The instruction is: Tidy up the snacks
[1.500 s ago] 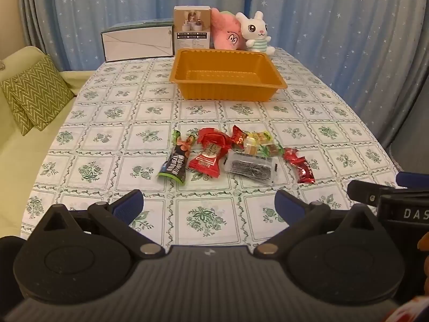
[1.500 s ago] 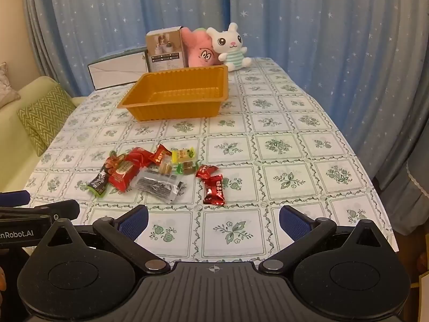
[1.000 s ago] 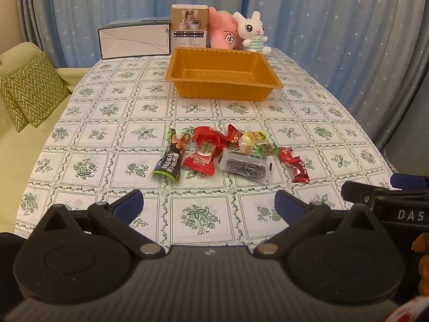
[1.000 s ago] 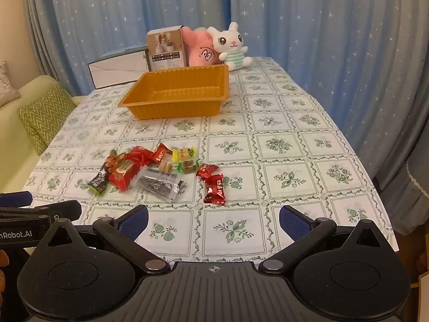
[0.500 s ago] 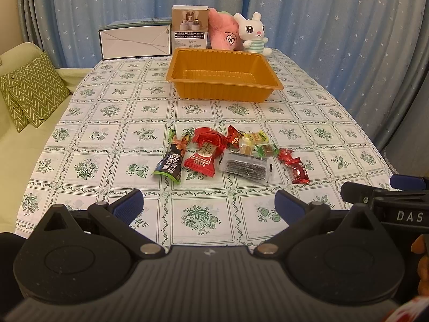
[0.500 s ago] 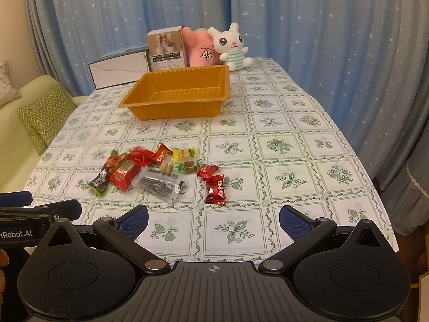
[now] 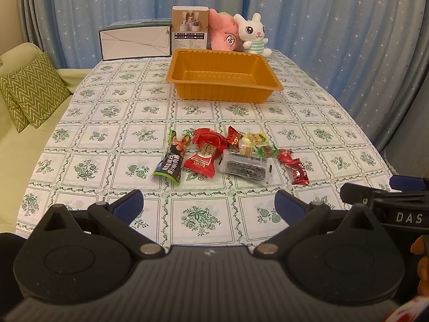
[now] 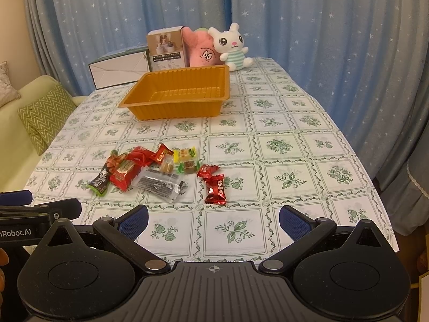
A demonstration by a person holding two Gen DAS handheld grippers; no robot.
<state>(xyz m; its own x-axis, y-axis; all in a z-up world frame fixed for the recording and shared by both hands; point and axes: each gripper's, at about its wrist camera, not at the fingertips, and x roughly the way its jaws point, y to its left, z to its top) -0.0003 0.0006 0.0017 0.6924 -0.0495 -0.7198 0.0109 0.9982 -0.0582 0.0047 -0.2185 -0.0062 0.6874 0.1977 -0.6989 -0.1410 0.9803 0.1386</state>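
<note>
Nothing sorted yet: the orange tray (image 7: 224,80) is empty.
All the snacks (image 7: 230,154) lie clustered mid-desk, toward the near edge, well short of the tray by the far edge; left gripper (image 7: 209,206) and right gripper (image 8: 213,220) hover with fingers wide open, holding nothing.
</note>
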